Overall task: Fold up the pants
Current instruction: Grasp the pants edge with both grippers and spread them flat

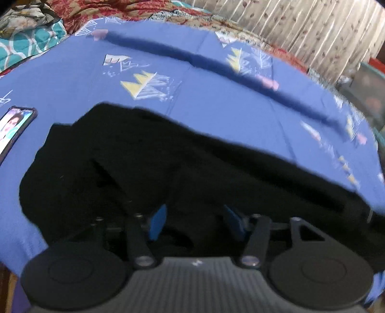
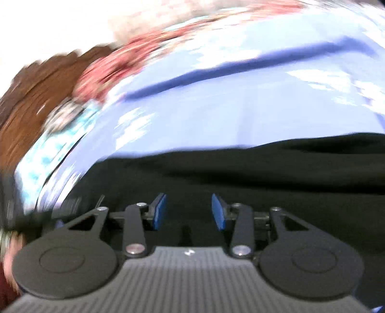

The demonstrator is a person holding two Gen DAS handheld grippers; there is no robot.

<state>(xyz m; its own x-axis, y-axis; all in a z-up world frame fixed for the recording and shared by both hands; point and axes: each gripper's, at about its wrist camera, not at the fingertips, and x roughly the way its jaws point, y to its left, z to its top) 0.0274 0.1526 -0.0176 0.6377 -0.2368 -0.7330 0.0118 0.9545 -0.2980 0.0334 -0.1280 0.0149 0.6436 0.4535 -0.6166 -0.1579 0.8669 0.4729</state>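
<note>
Surface: blue bedsheet (image 1: 216, 101) with yellow, white and pink triangle prints, spread flat; a long dark crease or shadow band runs across it from 11 o'clock toward 3 o'clock in the left wrist view.
Pants: black pants (image 1: 149, 168) lie on the sheet in a loosely bunched, elongated heap, filling the lower half of the left wrist view from 9 o'clock to 4 o'clock. In the right wrist view the same black cloth (image 2: 276, 173) fills the band from centre to 3 o'clock.
Left gripper: left gripper (image 1: 193, 222) sits low over the pants at 6 o'clock of its view; blue pads (image 1: 157, 224) stand spread apart with black fabric showing behind the gap. No pinch visible; whether cloth touches a pad cannot be told against the dark background.
Right gripper: right gripper (image 2: 189, 211) at 6 o'clock of its view, jaws spread, blue pads (image 2: 158, 213) clear of each other, black cloth beneath and beyond them. Nothing seen pinched.
Phone: phone (image 1: 14, 130) with lit screen lies on the sheet at 9 o'clock of the left wrist view, just beside the pants' left end, not touching.
Surroundings: red patterned fabric (image 1: 101, 12) and teal patterned fabric (image 1: 26, 45) at 11 o'clock beyond the sheet; pale leaf-print curtain (image 1: 300, 26) at 1 o'clock.
Image quality: right wrist view heavily motion-blurred; its upper background is unreadable.
</note>
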